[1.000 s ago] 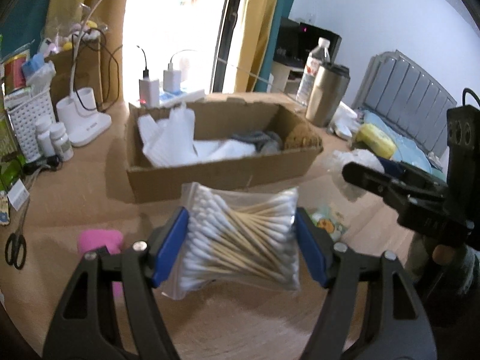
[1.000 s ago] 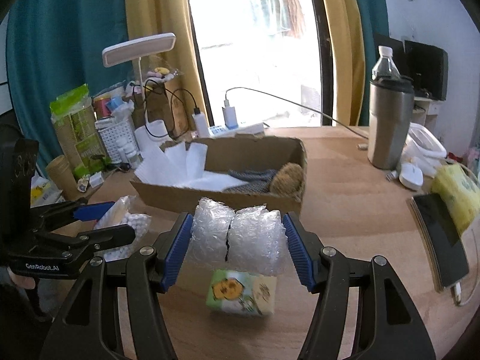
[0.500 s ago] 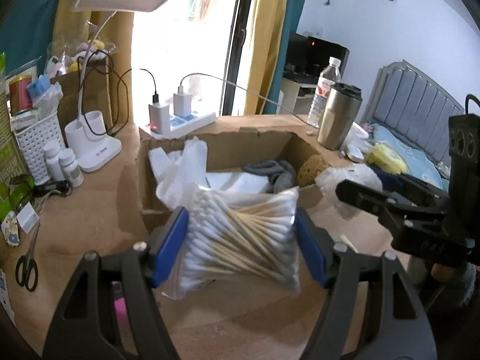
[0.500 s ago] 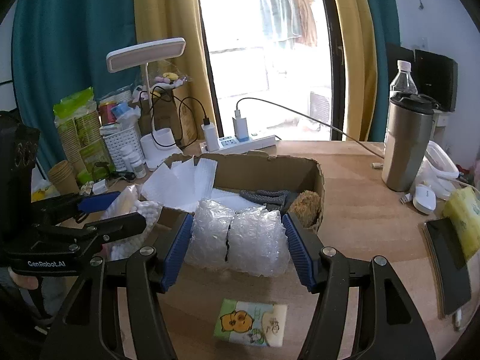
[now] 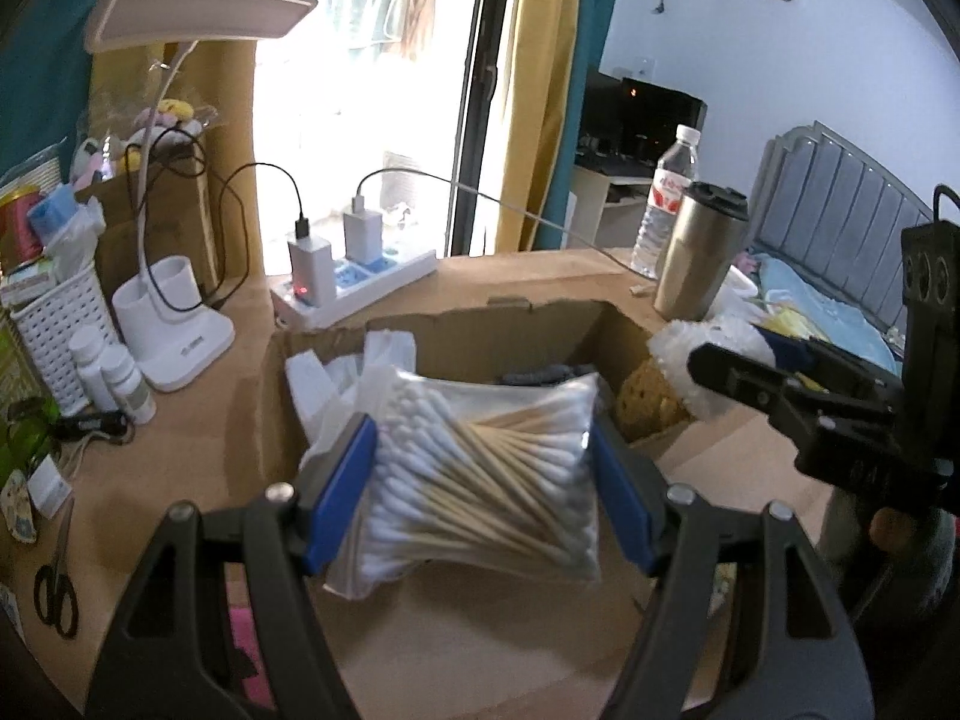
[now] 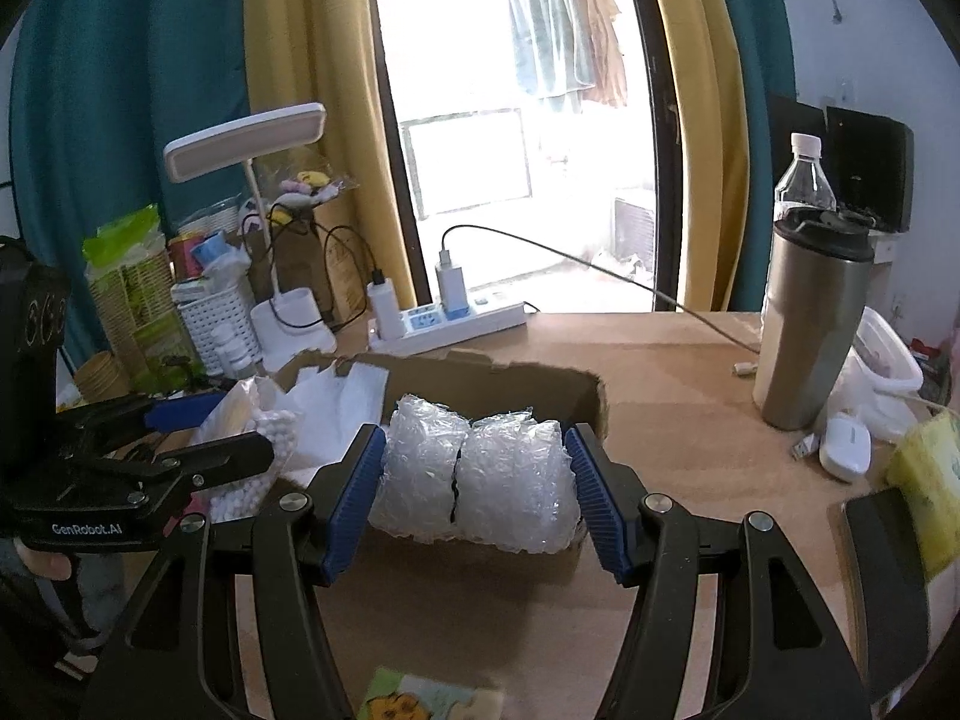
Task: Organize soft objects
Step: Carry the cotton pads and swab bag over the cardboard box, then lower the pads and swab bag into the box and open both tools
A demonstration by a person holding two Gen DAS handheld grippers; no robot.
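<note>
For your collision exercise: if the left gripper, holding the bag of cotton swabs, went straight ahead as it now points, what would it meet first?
Probably the cardboard box; the left gripper points into its open top, though depth is unclear.

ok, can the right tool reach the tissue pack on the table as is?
Probably not yet: the right tool is shut on the bubble wrap, so it cannot grasp. The tissue pack lies uncovered just below it.

Between your left fingers [image 5: 341,483] sits a glossy clear plastic bag of cotton swabs [image 5: 480,480]; between your right fingers [image 6: 354,495], crinkly shiny bubble wrap [image 6: 474,477]; beyond both, matt cardboard box [image 5: 510,324].
</note>
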